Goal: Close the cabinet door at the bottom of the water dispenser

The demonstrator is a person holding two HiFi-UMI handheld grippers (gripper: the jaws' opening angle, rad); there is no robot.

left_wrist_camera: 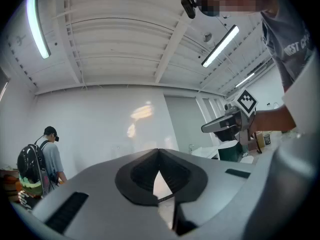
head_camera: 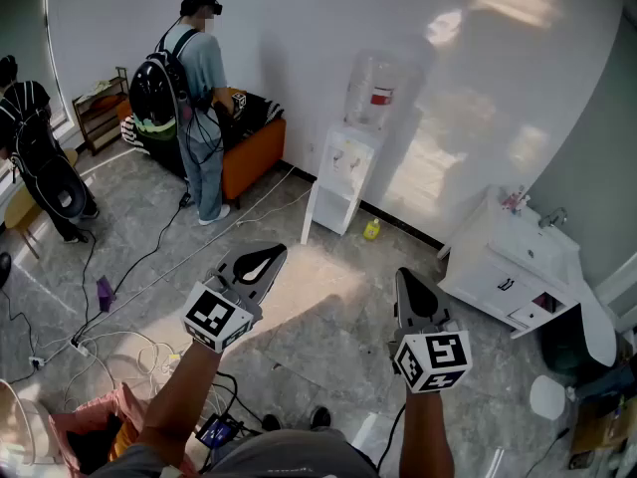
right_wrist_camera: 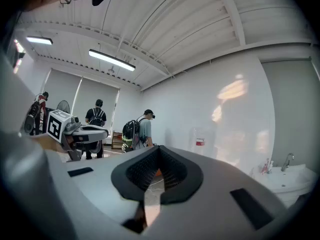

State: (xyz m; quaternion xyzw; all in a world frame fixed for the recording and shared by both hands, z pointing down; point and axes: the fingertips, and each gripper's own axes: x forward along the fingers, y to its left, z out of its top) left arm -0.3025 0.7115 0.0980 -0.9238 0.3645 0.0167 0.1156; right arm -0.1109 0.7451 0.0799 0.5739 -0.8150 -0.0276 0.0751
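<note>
My grey left gripper (head_camera: 274, 255), my grey right gripper (head_camera: 403, 277): jaws pressed together, empty. White bottle-topped water dispenser (head_camera: 341, 172): well apart.

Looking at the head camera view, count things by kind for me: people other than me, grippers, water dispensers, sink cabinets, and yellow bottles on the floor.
People: 2, a standing person and a person at the left edge
Grippers: 2, the left gripper and the right gripper
Water dispenser: 1
Sink cabinet: 1
Yellow bottle: 1
Total: 7
</note>
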